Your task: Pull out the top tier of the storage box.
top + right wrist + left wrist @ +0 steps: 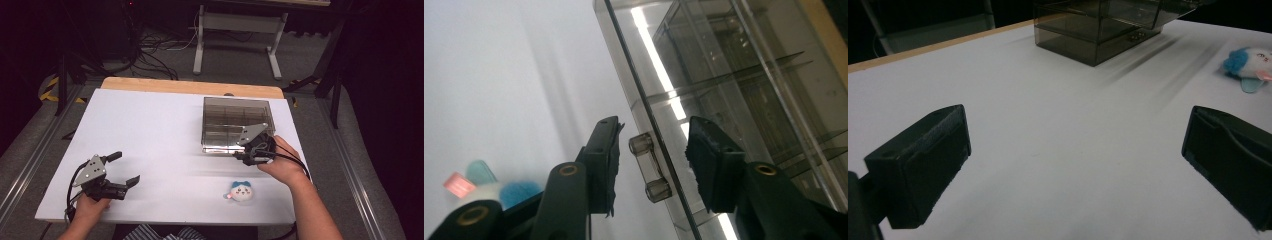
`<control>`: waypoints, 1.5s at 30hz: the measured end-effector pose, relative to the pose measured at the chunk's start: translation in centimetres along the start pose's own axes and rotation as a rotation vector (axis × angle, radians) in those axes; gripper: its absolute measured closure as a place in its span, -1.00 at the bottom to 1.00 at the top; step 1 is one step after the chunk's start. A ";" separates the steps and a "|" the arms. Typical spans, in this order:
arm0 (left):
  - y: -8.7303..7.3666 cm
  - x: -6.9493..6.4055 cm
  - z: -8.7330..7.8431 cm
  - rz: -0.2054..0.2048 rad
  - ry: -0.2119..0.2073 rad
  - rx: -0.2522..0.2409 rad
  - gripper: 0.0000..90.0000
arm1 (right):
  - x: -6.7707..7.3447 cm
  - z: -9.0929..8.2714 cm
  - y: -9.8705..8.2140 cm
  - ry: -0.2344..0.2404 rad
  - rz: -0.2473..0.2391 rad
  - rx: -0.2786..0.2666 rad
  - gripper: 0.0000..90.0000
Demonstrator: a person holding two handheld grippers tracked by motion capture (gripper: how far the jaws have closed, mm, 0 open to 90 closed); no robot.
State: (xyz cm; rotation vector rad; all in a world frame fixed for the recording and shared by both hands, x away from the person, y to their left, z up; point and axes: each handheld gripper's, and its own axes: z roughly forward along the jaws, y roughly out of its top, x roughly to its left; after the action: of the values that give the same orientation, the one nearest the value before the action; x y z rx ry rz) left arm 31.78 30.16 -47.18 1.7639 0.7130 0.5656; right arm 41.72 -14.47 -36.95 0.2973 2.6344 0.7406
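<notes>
**A:** High view, from the near side of the white table (150,130): a smoky clear box (236,120) stands toward the far right, split inside by thin partitions into compartments. Can you make out anything in them?

**B:** Not from where I stand. The right gripper view shows the box (734,85) close up, its shelves and dividers catching a strip of light, and I cannot tell whether any compartment has something in it.

**A:** And the tongs by the box?

**B:** The right gripper (251,151) sits at the box's near front wall. In its own view the right gripper (651,165) has its jaws partly apart, one on each side of a small clear handle (649,167) on that wall. Neither pad is touching the handle; there is a gap on both sides.

**A:** The other hand?

**B:** The left gripper (125,170) is well apart from the box, at the near left of the table, jaws spread wide with nothing between them. Its own view shows the left gripper (1075,160) over bare tabletop.

**A:** The little toy?

**B:** A white plush toy (241,192) with blue ears lies on the table nearer than the box, just beside the right hand (282,162).
</notes>
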 end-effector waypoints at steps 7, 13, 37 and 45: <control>0.1 -0.1 0.3 0.008 -0.007 -0.001 -1.00 | 0.9 -2.1 0.0 -0.024 0.036 -0.110 0.03; 0.2 -0.1 0.5 0.006 -0.013 0.002 -1.00 | 1.5 -3.0 -0.4 -0.041 0.081 -0.196 -0.02; 0.2 -0.1 0.6 0.004 -0.013 -0.001 -1.00 | 4.6 -3.2 -2.4 -0.044 0.179 -0.238 -0.26; 0.2 -0.1 0.6 0.006 -0.011 0.001 -1.00 | 5.4 -2.3 -3.5 -0.016 0.206 -0.217 -0.26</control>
State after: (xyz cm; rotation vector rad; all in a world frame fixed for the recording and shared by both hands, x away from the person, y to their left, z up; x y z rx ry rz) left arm 32.15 29.65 -47.13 1.7689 0.7007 0.5589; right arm 35.54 -16.79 -38.70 0.5140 2.5043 1.0768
